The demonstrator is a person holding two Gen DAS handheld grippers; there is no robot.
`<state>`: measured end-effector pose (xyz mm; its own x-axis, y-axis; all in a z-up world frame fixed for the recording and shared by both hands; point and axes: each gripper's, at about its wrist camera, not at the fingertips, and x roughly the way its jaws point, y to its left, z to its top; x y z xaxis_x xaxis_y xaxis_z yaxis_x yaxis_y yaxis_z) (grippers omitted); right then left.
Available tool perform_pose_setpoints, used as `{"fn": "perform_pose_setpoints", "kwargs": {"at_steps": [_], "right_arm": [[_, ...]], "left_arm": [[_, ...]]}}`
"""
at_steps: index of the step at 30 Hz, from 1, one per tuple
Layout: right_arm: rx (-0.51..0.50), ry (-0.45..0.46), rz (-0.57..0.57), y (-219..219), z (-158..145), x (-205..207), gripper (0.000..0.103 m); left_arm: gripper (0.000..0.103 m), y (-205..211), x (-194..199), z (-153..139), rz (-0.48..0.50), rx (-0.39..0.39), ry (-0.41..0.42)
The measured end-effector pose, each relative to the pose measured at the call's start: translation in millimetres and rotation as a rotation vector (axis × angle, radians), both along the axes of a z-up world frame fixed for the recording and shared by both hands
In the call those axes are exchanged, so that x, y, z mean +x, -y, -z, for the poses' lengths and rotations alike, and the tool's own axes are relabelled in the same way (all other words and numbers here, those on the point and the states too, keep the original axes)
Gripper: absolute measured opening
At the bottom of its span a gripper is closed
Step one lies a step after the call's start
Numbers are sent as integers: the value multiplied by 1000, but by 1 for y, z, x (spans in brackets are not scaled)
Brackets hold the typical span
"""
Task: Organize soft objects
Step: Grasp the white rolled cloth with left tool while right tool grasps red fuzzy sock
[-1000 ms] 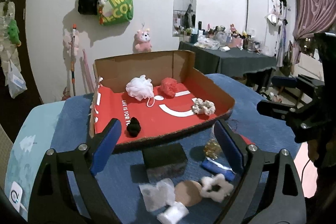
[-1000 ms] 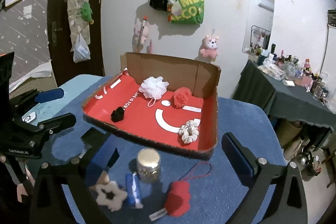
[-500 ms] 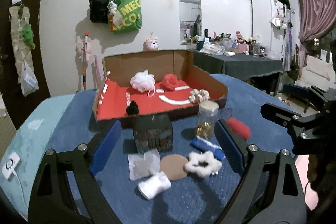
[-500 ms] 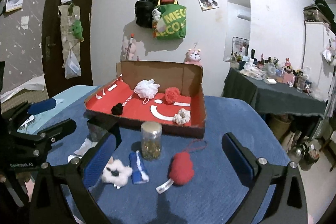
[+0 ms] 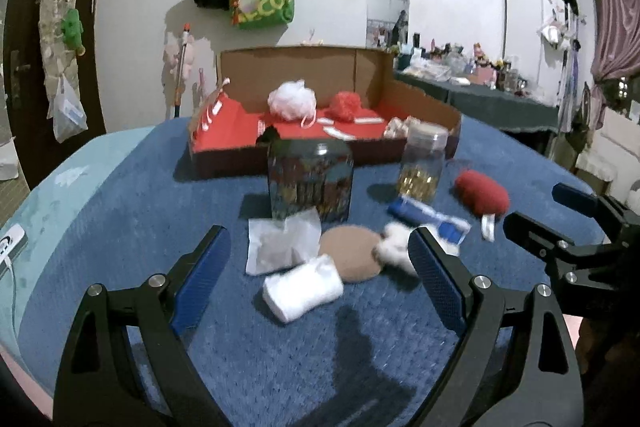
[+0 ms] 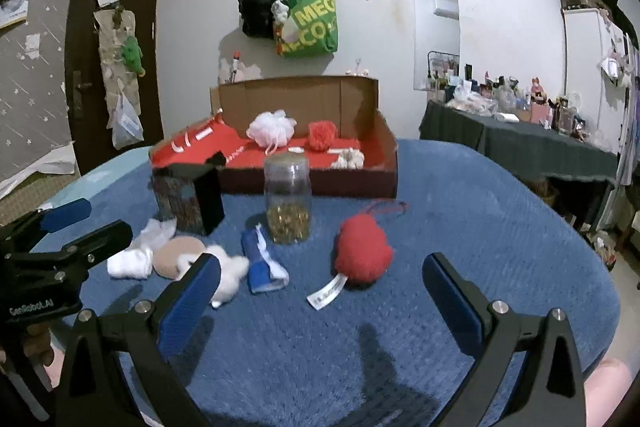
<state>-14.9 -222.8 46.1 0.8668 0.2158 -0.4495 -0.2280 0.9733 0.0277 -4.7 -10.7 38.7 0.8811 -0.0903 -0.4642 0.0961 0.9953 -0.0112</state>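
A cardboard box with a red floor (image 5: 236, 131) (image 6: 384, 163) stands at the far side of the blue table. It holds a white mesh puff (image 5: 291, 99) (image 6: 271, 129), a red puff (image 5: 346, 104) (image 6: 322, 134), a cream scrunchie (image 6: 349, 159) and a small black item (image 5: 269, 134). In front lie a white rolled cloth (image 5: 302, 286) (image 6: 130, 263), a white fluffy scrunchie (image 5: 394, 250) (image 6: 230, 273), a red plush (image 5: 482, 195) (image 6: 362, 254), a tan round pad (image 5: 352, 253) (image 6: 176, 254) and a blue tube (image 5: 428, 217) (image 6: 262, 263). My left gripper (image 5: 316, 283) is open and empty just before the cloth. My right gripper (image 6: 320, 301) is open and empty before the red plush.
A dark patterned tin (image 5: 310, 183) (image 6: 188, 197) and a clear jar of gold bits (image 5: 422, 163) (image 6: 288, 203) stand upright between the loose items and the box. A clear plastic packet (image 5: 280, 245) lies by the tin. A dark side table (image 6: 520, 143) stands to the right.
Both grippers have dropped lower and pulled back toward the near edge, so the loose items now sit between the fingers. Both stayed open and empty. Nothing on the table moved.
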Motion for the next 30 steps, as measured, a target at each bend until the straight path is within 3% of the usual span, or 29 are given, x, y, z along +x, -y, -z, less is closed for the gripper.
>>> {"fn": "perform_pose_setpoints", "kwargs": {"at_steps": [10, 28, 30], "right_arm": [[6, -64, 2, -1, 22, 9, 103], [-18, -139, 46, 17, 17, 52, 103], [-28, -156, 46, 18, 16, 61, 103]], "left_arm": [[91, -8, 4, 13, -7, -12, -53], [90, -20, 25, 23, 18, -14, -163], [78, -20, 29, 26, 34, -18, -181]]}}
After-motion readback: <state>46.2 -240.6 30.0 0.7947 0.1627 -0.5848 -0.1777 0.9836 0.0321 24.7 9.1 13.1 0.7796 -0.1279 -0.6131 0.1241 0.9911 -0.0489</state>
